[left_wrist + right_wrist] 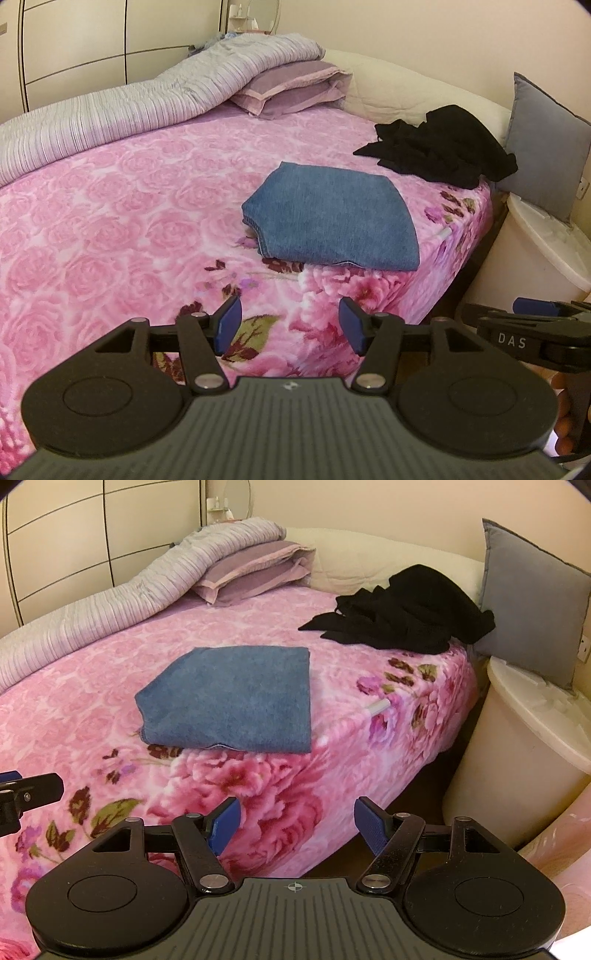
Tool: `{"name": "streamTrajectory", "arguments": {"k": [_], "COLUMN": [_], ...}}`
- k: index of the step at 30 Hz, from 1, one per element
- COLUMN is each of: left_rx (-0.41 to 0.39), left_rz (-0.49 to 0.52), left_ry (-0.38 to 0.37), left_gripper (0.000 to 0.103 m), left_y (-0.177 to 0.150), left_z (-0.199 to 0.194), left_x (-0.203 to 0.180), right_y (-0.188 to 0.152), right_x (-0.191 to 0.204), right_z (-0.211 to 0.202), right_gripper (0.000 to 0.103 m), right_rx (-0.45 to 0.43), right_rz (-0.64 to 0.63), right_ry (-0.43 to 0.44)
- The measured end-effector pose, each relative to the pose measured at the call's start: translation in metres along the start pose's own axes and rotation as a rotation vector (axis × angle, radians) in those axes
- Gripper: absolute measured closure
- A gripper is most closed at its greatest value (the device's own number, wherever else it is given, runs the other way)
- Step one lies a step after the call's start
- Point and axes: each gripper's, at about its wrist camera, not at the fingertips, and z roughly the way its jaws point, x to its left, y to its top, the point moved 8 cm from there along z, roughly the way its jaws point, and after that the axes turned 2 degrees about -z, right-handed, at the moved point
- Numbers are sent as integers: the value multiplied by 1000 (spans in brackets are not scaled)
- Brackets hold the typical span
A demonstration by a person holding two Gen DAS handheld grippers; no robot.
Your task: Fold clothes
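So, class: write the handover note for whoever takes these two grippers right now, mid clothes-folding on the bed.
Left gripper: open, empty, above the pink blanket.
Right gripper: open, empty, near the bed's corner.
Done: blue jeans lie folded in a flat rectangle on the blanket.
Left: black garment sits crumpled in a heap near the headboard end, beside the grey cushion. Fold it next.
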Motion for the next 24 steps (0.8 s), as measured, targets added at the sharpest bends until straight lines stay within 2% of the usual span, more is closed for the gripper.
{"name": "streamTrajectory", "arguments": {"k": [17,24], "left_rx": [102,145], "left_rz": [-37,-66], "left_ry": [-6,-38], "left_gripper": [49,49], "left_y": [5,15], "left_z": [62,99], "left_x": [9,18], "right_y": [2,5], "right_x": [-11,-20], "right_z": [58,93], "right_gripper": [31,31], "right_rx": [110,156], "right_rz": [22,56], "right_ry": [-29,-23]}}
